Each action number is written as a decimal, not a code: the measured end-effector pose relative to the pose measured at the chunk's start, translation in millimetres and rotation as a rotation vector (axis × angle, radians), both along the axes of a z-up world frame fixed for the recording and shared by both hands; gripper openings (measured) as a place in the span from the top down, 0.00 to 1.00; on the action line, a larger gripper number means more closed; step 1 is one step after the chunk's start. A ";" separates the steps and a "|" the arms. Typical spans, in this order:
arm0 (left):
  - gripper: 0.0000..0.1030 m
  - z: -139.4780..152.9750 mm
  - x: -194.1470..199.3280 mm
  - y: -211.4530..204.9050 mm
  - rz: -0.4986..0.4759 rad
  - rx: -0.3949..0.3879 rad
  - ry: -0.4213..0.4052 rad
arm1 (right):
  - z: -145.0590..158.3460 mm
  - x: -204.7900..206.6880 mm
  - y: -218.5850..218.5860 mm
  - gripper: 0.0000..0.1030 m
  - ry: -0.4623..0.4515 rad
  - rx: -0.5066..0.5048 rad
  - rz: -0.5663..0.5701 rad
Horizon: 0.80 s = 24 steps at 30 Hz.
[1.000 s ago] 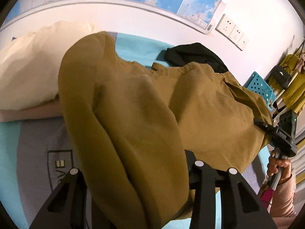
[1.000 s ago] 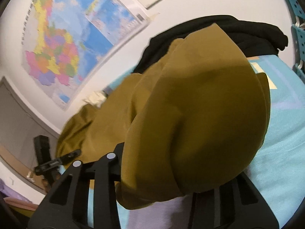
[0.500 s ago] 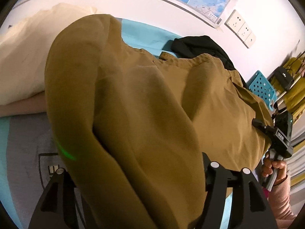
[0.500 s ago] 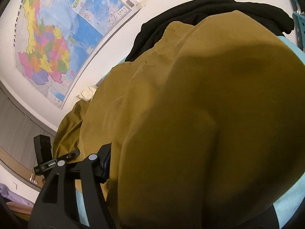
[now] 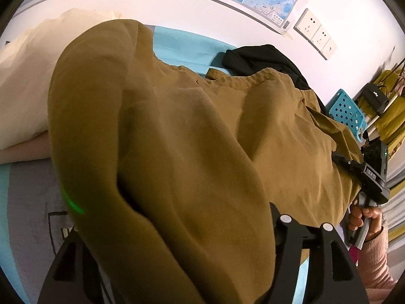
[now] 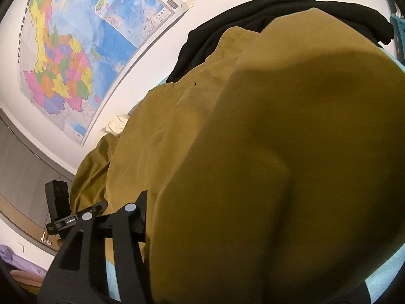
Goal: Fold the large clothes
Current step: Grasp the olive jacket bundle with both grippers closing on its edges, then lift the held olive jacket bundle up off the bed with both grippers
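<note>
You had the mustard garment (image 5: 192, 152) bunched thick between both sets of fingers and draped ahead of them over the bed (image 5: 184, 48). The left gripper (image 5: 177, 261) stood half spread after opening, then holding. The right gripper (image 6: 227, 266) opened, then closed slightly. Whether either set pinched the cloth could not be told (fabric hid the pads). The black garment (image 5: 263, 58) lay beyond the fingers, touching the far hem. To lay the fold well, lower both edges level, release together, and keep the hem off the black garment.
</note>
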State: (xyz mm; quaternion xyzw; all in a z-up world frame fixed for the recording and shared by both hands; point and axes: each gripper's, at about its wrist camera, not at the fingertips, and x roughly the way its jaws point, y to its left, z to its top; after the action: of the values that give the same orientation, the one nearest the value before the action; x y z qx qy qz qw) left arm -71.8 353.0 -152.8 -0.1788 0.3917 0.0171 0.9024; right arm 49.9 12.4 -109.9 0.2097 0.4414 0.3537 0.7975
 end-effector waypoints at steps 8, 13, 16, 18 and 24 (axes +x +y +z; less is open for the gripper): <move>0.67 21.0 -10.7 -3.9 0.010 0.036 -0.021 | 32.0 -14.1 -9.8 0.71 -0.060 0.065 0.014; 0.70 41.1 -17.4 -2.1 -0.014 0.034 -0.059 | 73.0 -30.0 -2.0 0.73 -0.147 0.074 0.065; 0.71 54.3 -20.3 -1.4 -0.038 0.035 -0.074 | 93.7 -35.4 1.3 0.75 -0.178 0.084 0.084; 0.71 63.7 -21.9 0.4 -0.049 0.039 -0.082 | 107.6 -37.2 2.7 0.75 -0.200 0.096 0.099; 0.72 100.5 -32.1 9.5 -0.061 0.055 -0.144 | 152.4 -44.4 6.8 0.76 -0.272 0.153 0.129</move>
State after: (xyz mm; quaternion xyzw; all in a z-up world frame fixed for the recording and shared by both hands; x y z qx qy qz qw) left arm -103.9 362.5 -52.3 -0.1428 0.3303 -0.0123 0.9329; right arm 5.5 19.1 42.5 0.1913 0.3136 0.4617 0.8074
